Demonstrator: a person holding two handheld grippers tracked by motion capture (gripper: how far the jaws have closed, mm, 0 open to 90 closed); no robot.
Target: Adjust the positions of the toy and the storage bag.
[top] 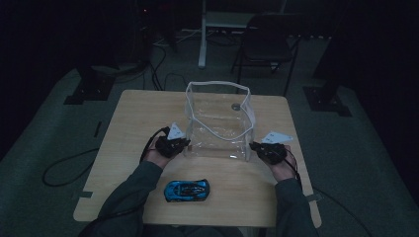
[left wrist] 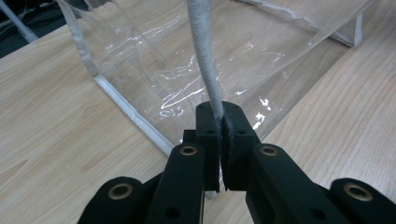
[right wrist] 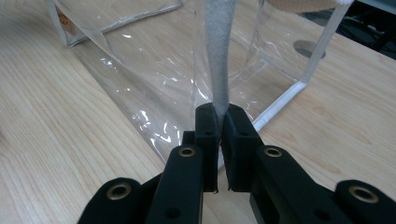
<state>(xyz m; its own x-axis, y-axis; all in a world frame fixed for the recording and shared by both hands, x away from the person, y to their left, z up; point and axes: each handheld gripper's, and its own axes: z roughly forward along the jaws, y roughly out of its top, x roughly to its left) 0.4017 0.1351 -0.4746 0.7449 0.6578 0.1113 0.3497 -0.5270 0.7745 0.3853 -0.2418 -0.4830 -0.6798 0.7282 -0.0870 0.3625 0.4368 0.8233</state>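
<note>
Two tools, left tool (left wrist: 219, 122) and right tool (right wrist: 221, 120), each clamped on one clear bag's (top: 217, 123) white trim; one blue toy car (top: 187, 190) apart.

Light wooden table (top: 133, 128) – pale grain, rounded corners, standing on grey carpeted floor (top: 44, 143). Directly on table: clear plastic bag (top: 217, 131) with white edging, upright near middle, mouth open at top; round dark spot shows through bag's far wall, identity unclear. Blue toy car (top: 187, 190) near front edge, lying sideways across table, well apart from bag. Small grey tabs at table's left and right front edges – too small to identify. Black cable on floor left of table.
</note>
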